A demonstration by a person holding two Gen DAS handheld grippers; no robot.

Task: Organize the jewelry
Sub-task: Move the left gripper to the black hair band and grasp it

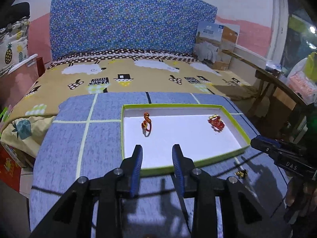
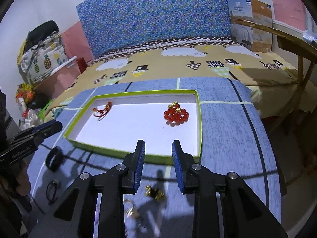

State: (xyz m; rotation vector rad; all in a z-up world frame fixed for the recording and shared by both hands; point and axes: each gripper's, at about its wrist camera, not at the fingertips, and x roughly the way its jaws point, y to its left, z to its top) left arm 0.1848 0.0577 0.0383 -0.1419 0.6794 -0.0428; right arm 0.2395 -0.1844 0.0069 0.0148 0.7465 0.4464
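Note:
A shallow white tray with a green rim lies on the blue cloth. In it are a red-and-gold cord piece on the left and a red bead bracelet with gold charms on the right. My left gripper is open and empty over the tray's near edge. My right gripper is open and empty over the tray's near right corner; it also shows in the left wrist view. A gold and black piece lies on the cloth below the right gripper.
A black bangle, a thin dark hair tie and a pale gold piece lie on the cloth before the tray. The cloth-covered surface drops off at both sides. A bed lies behind, wooden furniture to the right.

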